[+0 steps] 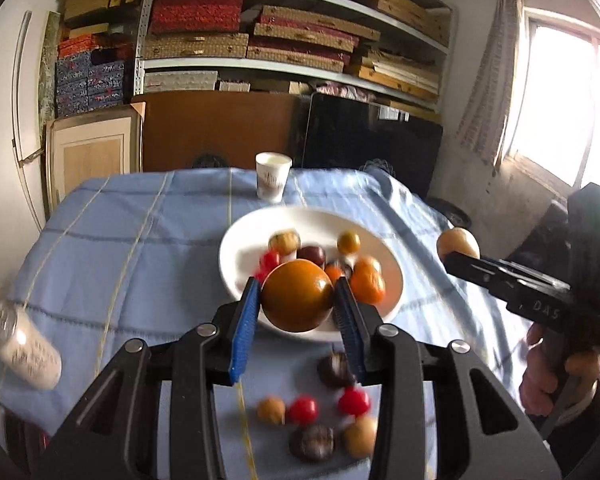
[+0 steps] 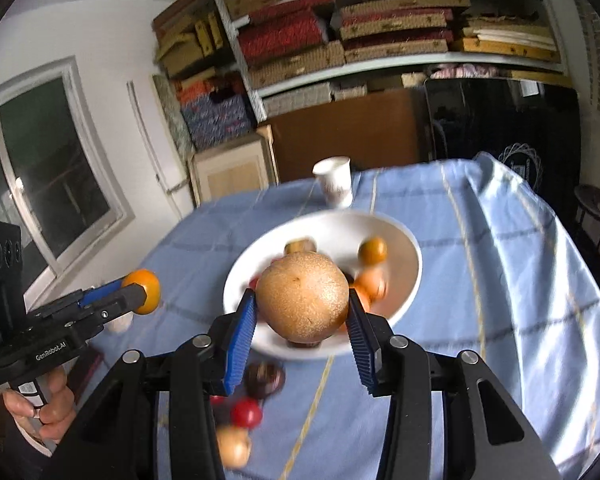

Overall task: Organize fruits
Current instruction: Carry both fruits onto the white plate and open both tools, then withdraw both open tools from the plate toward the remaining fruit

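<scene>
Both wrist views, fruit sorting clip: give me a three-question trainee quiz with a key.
1. True or false: the left gripper is shut on an orange fruit.
2. What does the right gripper hold? A) a red cherry-like fruit B) a tan round fruit C) the paper cup
3. Where does loose fruit lie besides the white bowl?

Key: 1 true. 2 B. 3 On the blue tablecloth, nearer the grippers than the bowl, such as a red fruit.
</scene>
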`<state>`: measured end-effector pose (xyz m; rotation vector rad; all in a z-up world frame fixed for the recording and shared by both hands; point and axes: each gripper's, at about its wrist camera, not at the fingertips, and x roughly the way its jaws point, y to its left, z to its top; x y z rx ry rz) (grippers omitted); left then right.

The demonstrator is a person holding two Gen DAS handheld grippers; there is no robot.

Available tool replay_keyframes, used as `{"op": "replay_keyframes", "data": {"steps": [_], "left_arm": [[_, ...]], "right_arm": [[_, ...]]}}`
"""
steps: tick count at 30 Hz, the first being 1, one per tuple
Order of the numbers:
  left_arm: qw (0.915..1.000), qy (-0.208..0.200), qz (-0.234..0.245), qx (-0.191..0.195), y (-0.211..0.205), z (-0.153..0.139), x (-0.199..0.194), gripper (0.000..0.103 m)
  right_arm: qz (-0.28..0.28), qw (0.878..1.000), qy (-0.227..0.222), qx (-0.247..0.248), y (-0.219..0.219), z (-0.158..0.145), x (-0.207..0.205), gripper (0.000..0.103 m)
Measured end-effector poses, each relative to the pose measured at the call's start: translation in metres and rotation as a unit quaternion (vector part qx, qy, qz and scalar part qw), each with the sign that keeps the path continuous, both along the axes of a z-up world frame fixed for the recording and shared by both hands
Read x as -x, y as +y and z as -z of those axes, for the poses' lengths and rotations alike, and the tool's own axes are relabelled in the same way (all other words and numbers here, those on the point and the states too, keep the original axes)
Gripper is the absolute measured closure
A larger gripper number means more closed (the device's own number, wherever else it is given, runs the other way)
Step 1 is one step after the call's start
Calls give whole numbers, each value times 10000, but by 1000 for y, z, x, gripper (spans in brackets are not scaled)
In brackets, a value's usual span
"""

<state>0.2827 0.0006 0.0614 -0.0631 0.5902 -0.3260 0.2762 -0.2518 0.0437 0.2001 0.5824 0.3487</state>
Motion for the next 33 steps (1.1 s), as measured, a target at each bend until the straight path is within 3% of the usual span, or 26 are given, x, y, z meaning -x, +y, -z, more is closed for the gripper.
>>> {"op": "replay_keyframes", "data": {"steps": [6, 13, 20, 21, 22, 23, 29, 33], "left_arm": [[9999, -7, -117, 31, -8, -11, -56, 66], [9983, 515, -256, -40, -17, 24, -124, 66], [9966, 745, -322, -171, -20, 48, -147, 64], [9964, 752, -349, -179, -20, 48, -147, 41], [9962, 730, -443, -193, -19, 45, -146, 29], [9963, 583, -598, -182, -17, 38, -140, 14], [9981, 275, -531, -144, -11, 5, -100, 6], [9971, 179, -715, -212, 1, 4, -55, 5]], "right_arm": [[217, 9993, -140, -281, -6, -6, -46, 58], [309, 9988, 313, -221, -2, 32, -95, 58], [298, 9983, 466, -196, -2, 48, -112, 57], [319, 9983, 434, -201, -2, 47, -112, 51], [337, 9985, 368, -222, -3, 44, -110, 39], [358, 9986, 314, -248, -4, 41, -108, 36], [295, 9992, -89, -246, -3, 5, -77, 36], [113, 9997, -69, -218, 5, 0, -54, 32]]}}
